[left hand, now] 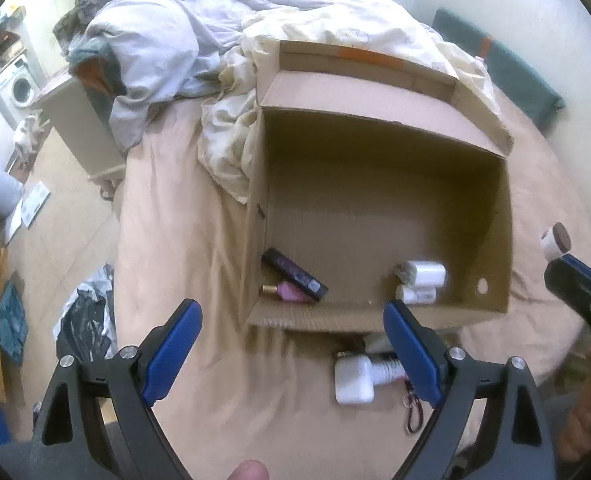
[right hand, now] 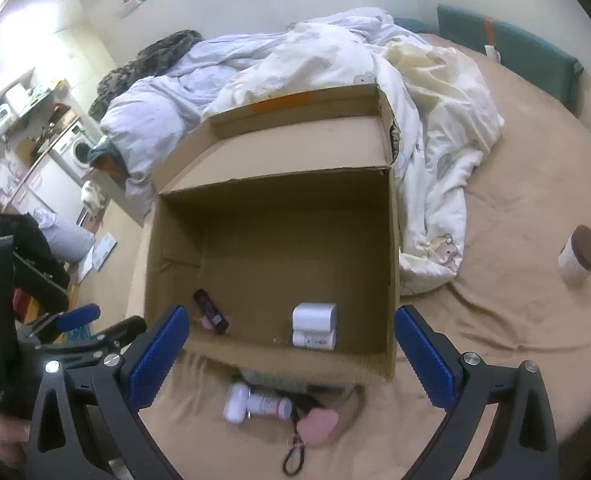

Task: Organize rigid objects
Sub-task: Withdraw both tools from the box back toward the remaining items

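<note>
Rigid objects lie partly inside an open cardboard box and partly on the beige bedsheet in front of it. The left gripper hangs spread wide above the sheet, just short of the box's near wall, with nothing between its blue pads and touching nothing. The right gripper is likewise spread wide and empty, its pads framing the box's near corners from above.

Inside the box, at the near left, a black rectangular device lies slanted over a pink bottle with a gold cap. At the near right, two white cylinders lie side by side, touching each other and close to the near wall.

Outside, just beside the near wall, sit a white charger block, a white ribbed bottle touching it, and a pink heart-shaped keychain with a dark loop. A small white jar with a brown lid stands well apart on the sheet, to the right of the box.

The far flap of the box stands up against a rumpled duvet, which crowds its back and right side. Most of the box floor is bare cardboard. Open sheet stretches to the right toward the jar; the bed's left edge drops to the floor near the box's left wall.
</note>
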Demonstrator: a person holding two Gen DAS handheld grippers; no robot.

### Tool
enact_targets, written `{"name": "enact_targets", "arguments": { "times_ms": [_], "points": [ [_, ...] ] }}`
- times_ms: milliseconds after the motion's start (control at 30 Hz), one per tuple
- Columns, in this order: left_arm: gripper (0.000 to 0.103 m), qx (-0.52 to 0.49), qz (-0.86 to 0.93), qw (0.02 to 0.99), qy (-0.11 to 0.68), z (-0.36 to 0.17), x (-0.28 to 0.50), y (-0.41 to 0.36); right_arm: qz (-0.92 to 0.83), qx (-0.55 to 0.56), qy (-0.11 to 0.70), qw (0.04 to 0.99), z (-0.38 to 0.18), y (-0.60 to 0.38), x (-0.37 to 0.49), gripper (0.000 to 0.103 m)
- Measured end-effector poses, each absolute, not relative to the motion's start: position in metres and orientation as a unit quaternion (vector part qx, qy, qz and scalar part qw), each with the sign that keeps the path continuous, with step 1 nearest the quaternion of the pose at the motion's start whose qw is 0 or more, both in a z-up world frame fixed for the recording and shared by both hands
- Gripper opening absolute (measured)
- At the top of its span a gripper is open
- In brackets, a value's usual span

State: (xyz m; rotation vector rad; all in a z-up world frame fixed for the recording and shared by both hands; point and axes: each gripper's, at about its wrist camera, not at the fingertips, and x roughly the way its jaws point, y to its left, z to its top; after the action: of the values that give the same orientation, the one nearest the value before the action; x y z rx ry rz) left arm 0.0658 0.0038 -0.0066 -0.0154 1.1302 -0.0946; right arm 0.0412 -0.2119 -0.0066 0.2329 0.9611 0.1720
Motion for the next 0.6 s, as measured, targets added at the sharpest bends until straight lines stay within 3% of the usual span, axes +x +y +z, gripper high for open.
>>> {"name": "enact_targets", "arguments": {
  "times_ms": [300,600],
  "points": [
    [0.091,-0.001,-0.053,0.844,0.534,-0.01,0.036,0.007,0.084,0.042,0.457,0.884,-0.012,-0.195,0.007,0.103],
    [0.091,0.026,-0.024,0.844,0.535,-0.041,0.032,0.007,0.083,0.093,0.501,0.857,-0.065,-0.212,0.008,0.103]
  ]
}}
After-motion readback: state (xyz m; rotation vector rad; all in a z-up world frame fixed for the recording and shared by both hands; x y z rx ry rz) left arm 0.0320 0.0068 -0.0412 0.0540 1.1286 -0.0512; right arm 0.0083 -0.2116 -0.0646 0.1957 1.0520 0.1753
